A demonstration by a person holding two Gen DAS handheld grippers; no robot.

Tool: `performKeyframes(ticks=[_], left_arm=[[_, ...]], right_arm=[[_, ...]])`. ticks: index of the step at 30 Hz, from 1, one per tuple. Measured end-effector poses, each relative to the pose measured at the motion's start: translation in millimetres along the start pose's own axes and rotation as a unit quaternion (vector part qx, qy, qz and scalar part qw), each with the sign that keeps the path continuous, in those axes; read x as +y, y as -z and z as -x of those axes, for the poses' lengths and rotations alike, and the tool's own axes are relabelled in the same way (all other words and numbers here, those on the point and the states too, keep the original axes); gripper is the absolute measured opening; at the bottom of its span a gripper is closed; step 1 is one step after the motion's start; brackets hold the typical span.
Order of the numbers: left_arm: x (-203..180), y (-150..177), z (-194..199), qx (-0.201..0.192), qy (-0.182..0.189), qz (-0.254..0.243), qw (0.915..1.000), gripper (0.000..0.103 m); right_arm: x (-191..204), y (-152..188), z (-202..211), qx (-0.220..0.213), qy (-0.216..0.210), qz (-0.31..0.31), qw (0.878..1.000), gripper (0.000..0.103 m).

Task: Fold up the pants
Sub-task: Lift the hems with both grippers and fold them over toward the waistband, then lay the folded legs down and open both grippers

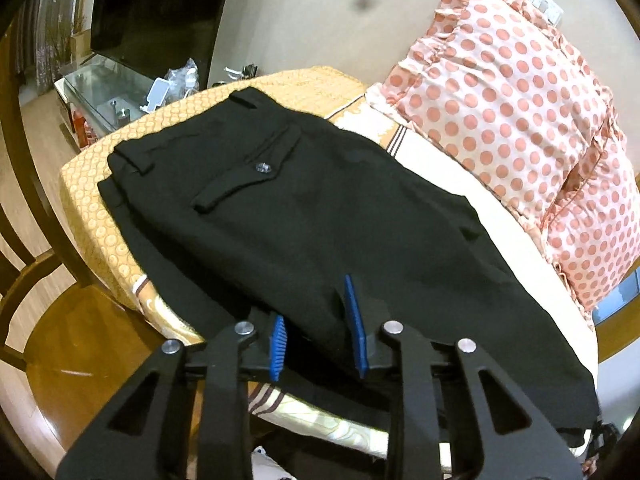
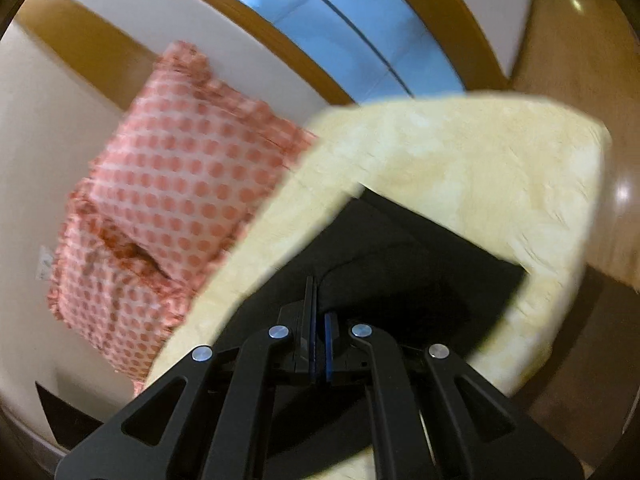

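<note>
Black pants point(image 1: 320, 208) lie flat across a yellow patterned bed cover point(image 1: 92, 216), waistband and buttoned back pocket at the far end. My left gripper point(image 1: 316, 324) is open, its blue pads point(image 1: 354, 320) standing on either side of the pants' near fabric. In the right wrist view the pants point(image 2: 400, 264) lie on a pale fluffy blanket point(image 2: 480, 168). My right gripper point(image 2: 319, 320) is shut on a fold of the black fabric.
A pink polka-dot pillow point(image 1: 520, 120) leans against the wall on the right; it also shows in the right wrist view point(image 2: 172, 184). A glass TV stand point(image 1: 108, 92) with small items stands far left. A wooden chair point(image 1: 36, 280) is at left.
</note>
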State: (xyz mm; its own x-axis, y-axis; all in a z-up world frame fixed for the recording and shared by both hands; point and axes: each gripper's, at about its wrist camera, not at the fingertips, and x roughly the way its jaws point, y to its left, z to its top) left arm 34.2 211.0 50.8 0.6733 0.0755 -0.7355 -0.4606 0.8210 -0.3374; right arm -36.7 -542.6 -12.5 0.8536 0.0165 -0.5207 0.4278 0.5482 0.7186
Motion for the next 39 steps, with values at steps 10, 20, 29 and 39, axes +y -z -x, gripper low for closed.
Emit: performKeyframes(ticks=[10, 20, 29, 39], left_arm=[[3.2, 1.0, 1.6, 0.009, 0.003, -0.020, 0.9998, 0.021], [11.6, 7.6, 5.4, 0.021, 0.003, -0.041, 0.9990, 0.019], [16.3, 25.2, 2.1, 0.019, 0.004, -0.050, 0.9986, 0.019], [24.2, 22.2, 34.6, -0.057, -0.077, -0.065, 0.9933, 0.062]], right_arm=[[6.1, 7.8, 16.4, -0.015, 0.011, 0.017, 1.000, 0.003], [-5.4, 11.7, 25.8, -0.025, 0.027, 0.012, 0.999, 0.003], [-9.4, 10.5, 14.9, -0.027, 0.061, 0.052, 0.996, 0.003], [-29.4, 1.3, 40.4, -0.075, 0.092, 0.023, 0.993, 0.037]])
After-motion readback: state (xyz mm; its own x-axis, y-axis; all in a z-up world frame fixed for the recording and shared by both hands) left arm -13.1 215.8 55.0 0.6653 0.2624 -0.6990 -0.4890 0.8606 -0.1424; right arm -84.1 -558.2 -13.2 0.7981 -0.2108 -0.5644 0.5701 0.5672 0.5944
